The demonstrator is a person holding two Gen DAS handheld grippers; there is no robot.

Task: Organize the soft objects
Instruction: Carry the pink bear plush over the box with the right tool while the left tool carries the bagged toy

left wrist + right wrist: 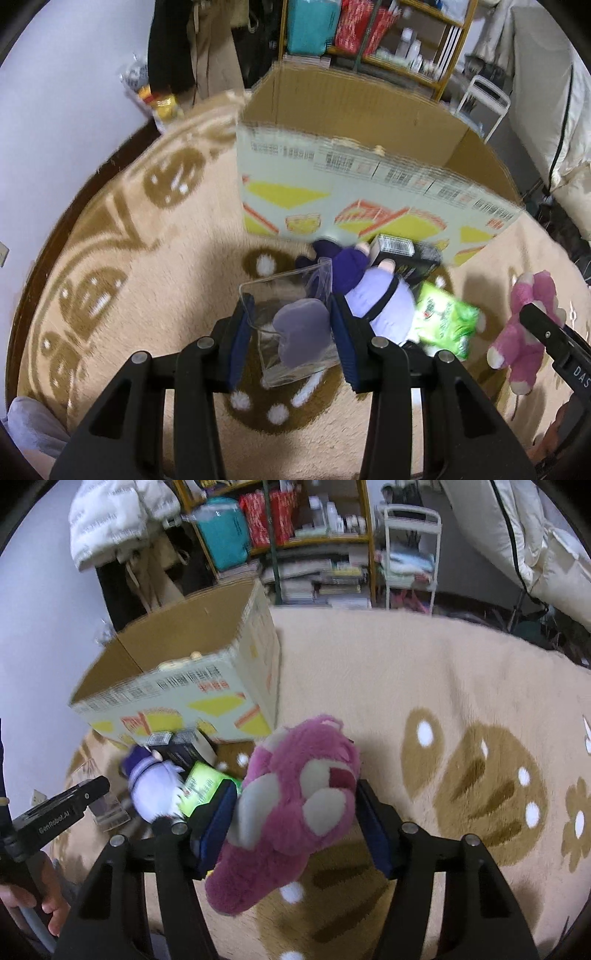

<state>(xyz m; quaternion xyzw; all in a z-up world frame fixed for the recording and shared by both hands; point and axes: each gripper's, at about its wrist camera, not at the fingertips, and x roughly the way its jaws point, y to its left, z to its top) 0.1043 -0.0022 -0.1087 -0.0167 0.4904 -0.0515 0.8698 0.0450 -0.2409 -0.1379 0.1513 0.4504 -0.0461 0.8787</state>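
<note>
The left tool (291, 325) grips a clear plastic pouch (291, 332) that holds a flat lavender soft piece; its blue pads press on the pouch from both sides, and the pouch hangs above the beige carpet (177, 288) with its brown pattern. The right tool (295, 819) is clamped on a pink plush bear (291, 812), the pads squeezing the toy's body, and the bear's lower end dangles clear of the carpet.

Ahead of both tools stands an open cardboard box (354, 192) with yellow and red print on its near wall; what is inside cannot be made out. At the foot of that wall lies a small heap: a plush doll in a pale lilac and dark purple outfit (380, 295), a black carton (410, 258) leaning on the box just behind it, and a green packet (447, 321) touching the doll's side.

In the right wrist view, a person's hand (44, 904) holds the left tool's handle at the lower left edge. Behind the box, a wooden shelf (295, 524) is crowded with packages and bottles.
</note>
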